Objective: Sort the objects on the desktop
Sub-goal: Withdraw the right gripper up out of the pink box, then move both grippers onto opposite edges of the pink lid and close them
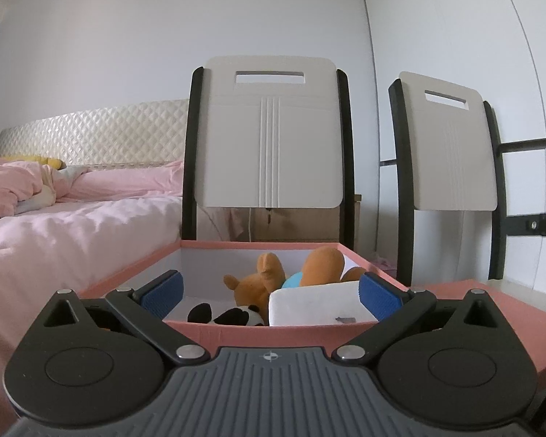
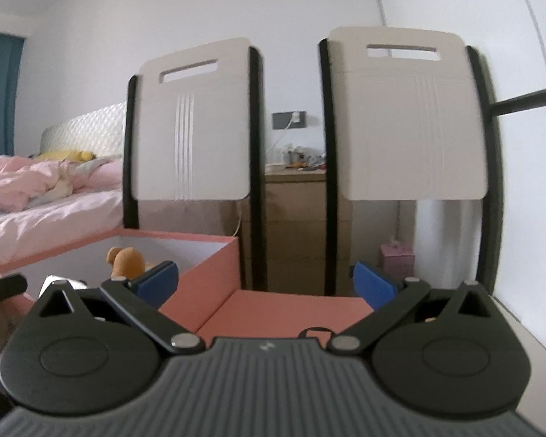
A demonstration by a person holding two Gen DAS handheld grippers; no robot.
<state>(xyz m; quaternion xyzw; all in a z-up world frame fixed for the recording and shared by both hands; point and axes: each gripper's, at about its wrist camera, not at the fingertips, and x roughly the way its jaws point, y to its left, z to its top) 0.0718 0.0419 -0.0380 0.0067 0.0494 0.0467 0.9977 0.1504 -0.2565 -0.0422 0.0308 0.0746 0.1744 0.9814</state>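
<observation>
Mostly done, seemingly: orange plush (image 1: 262, 284), panda toy (image 1: 233, 316) and white block (image 1: 316, 306) sit inside the pink box (image 1: 258, 331), left gripper (image 1: 271, 289) and right gripper (image 2: 265, 280) both spread wide, empty, hovering near it.

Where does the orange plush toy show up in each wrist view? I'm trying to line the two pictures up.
Left wrist: orange plush toy sits centre, inside the pink box, between the open fingers.
Right wrist: orange plush toy is lower left, only its top showing in the box.
Shared landmark: the white chair back behind the box.
</observation>
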